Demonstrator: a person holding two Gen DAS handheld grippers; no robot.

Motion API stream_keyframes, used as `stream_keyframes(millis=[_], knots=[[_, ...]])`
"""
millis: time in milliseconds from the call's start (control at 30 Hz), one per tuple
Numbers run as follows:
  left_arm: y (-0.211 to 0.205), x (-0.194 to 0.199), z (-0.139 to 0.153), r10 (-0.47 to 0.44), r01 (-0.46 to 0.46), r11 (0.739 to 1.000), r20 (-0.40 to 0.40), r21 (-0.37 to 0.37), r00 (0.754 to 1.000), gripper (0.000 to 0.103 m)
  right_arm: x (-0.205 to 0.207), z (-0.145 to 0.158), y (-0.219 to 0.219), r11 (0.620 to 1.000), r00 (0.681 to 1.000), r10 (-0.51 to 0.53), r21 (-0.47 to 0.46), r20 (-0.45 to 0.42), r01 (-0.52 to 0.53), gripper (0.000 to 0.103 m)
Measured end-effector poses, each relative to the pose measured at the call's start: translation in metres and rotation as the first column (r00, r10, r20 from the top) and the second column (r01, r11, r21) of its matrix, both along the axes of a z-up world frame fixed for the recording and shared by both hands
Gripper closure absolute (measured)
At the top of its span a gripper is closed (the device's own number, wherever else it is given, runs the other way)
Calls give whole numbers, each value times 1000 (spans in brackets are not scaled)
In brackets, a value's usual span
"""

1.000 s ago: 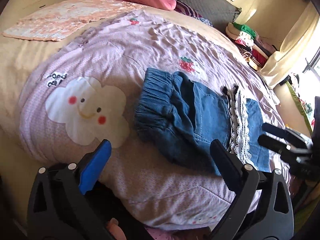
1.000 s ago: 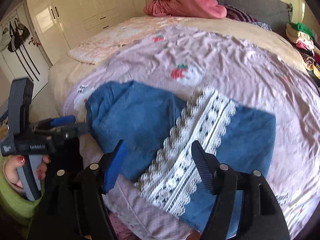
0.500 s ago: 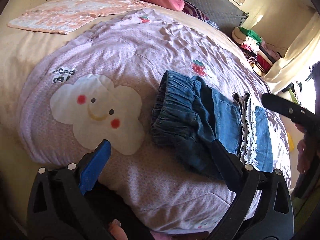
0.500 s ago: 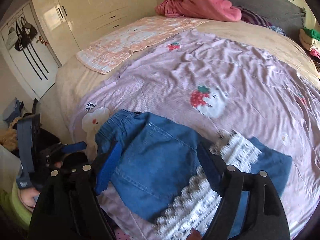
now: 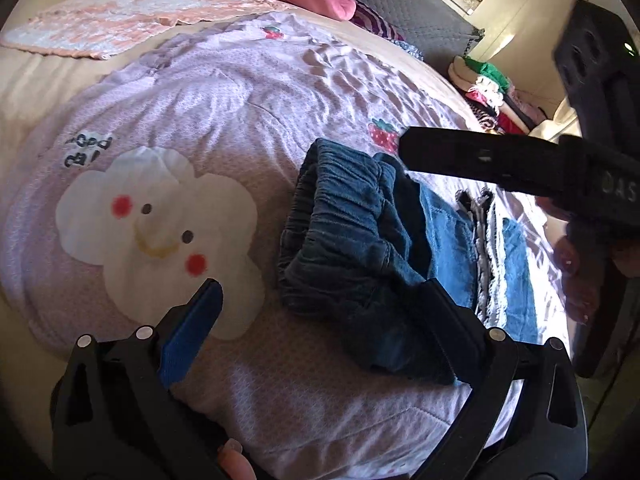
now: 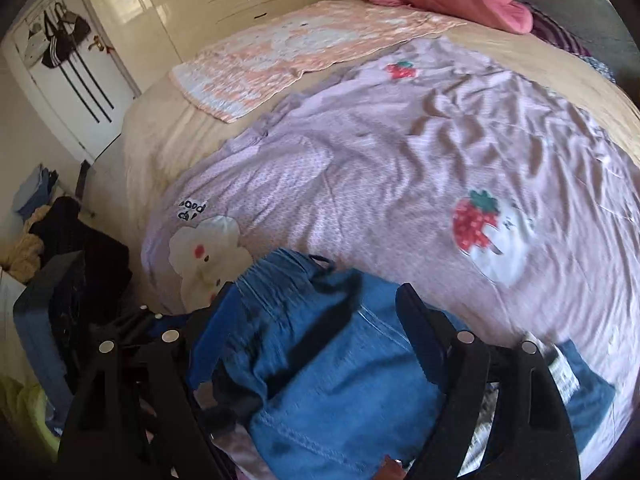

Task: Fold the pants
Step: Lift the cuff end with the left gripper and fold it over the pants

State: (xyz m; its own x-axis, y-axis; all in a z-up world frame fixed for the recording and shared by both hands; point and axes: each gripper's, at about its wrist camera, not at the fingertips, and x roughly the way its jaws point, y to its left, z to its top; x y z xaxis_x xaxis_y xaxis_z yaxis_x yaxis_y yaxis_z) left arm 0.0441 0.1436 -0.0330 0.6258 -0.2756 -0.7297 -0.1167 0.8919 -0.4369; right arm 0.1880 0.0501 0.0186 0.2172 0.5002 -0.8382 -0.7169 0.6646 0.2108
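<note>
Starting at the left, your left gripper (image 5: 316, 300) hovers low over the near edge of the bed, jaws spread wide and holding nothing; its right finger (image 5: 448, 320) lies just over the near corner of the pants (image 5: 352, 236), but I cannot tell if it touches the cloth. The pants lie on the lilac quilt (image 5: 224, 100), just right of the white cloud face (image 5: 156, 236), with the gathered elastic waistband (image 5: 320, 216) bunched up and turned toward the cloud. Farther right, the legs end in a band of white lace trim (image 5: 486, 256).

I judge that the fold is partly made: the denim seems already doubled lengthwise into a narrow stack, yet the waist end is rumpled and not flat. What is left for you, I think, is to smooth this end and bring one end over the other.

At the right, your right gripper (image 6: 308, 308) is above the pants (image 6: 332, 364), its jaws also wide apart and nothing between them.

For writing, the quilt has small dark letters (image 5: 88, 150) beside the cloud; they appear upside down and may read "good day", but I am not sure. The right tool shows pale letters (image 5: 622, 190) on its body, too cut off to read.
</note>
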Motion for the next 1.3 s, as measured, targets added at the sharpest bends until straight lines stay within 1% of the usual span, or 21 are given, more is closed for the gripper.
stream_keyframes(millis=[33,67,100,133,200,300,433,533,633,667,700,767,800,867,900,933,967,1000,1033,1167,1300], knots=[[0,1,-1,-4,4,1000,4,-11,1000,21,3,-3,6,1000,1000,7,-9,-5,-7,24],[-1,2,-2,-12,12,1000,8,-24,1000,29,5,-6,10,1000,1000,11,-18,-10,-11,24],[-2,3,-3,-18,18,999,8,-33,1000,33,6,-9,14,1000,1000,14,-25,-15,-14,24],[-3,4,-4,-26,27,999,8,-39,1000,35,8,-11,18,999,1000,17,-31,-20,-17,24],[-6,6,-5,-39,40,998,13,-47,999,45,14,-18,26,999,999,20,-47,-30,-22,24],[-9,8,-7,-47,47,998,12,-40,999,47,19,-25,36,998,999,32,-54,-44,-34,24],[-10,10,-10,-52,52,998,6,-39,999,47,25,-37,48,996,997,44,-77,-68,-49,24],[-10,10,-10,-54,54,998,5,-26,999,47,29,-47,54,994,994,50,-90,-98,-59,24],[-11,10,-11,-54,54,998,2,-22,999,47,33,-57,54,993,991,37,-109,-127,-51,25],[-11,11,-12,-56,56,998,1,-21,998,47,33,-59,54,992,991,31,-120,-129,-47,27],[-11,11,-12,-57,57,998,0,-19,998,47,32,-62,54,990,990,39,-126,-136,-57,42],[-11,11,-13,-58,58,998,-1,-20,998,47,29,-64,54,989,988,58,-126,-142,-77,55],[-11,11,-13,-58,58,998,-2,-19,998,47,26,-63,53,988,988,70,-125,-135,-87,59],[-11,10,-13,-57,57,998,-1,-22,998,46,23,-60,50,988,989,86,-116,-119,-100,63],[-10,10,-13,-56,56,998,-1,-24,998,42,22,-57,47,990,990,88,-105,-110,-99,67],[-8,12,-13,-55,55,998,-3,-26,999,39,21,-54,43,992,991,85,-88,-104,-95,68],[-7,12,-13,-52,52,998,-5,-35,999,32,20,-51,40,993,991,84,-74,-100,-92,70],[-5,12,-14,-48,48,998,-6,-50,999,30,18,-47,35,995,992,85,-53,-96,-90,71],[-4,12,-14,-47,46,997,-5,-59,999,30,17,-44,31,995,992,86,-33,-96,-89,71],[-5,11,-12,-43,43,998,-2,-45,999,30,17,-32,14,997,992,78,39,-100,-74,73],[-11,21,-6,-50,51,998,13,-26,999,30,14,-22,8,994,992,78,80,-98,-70,73]])
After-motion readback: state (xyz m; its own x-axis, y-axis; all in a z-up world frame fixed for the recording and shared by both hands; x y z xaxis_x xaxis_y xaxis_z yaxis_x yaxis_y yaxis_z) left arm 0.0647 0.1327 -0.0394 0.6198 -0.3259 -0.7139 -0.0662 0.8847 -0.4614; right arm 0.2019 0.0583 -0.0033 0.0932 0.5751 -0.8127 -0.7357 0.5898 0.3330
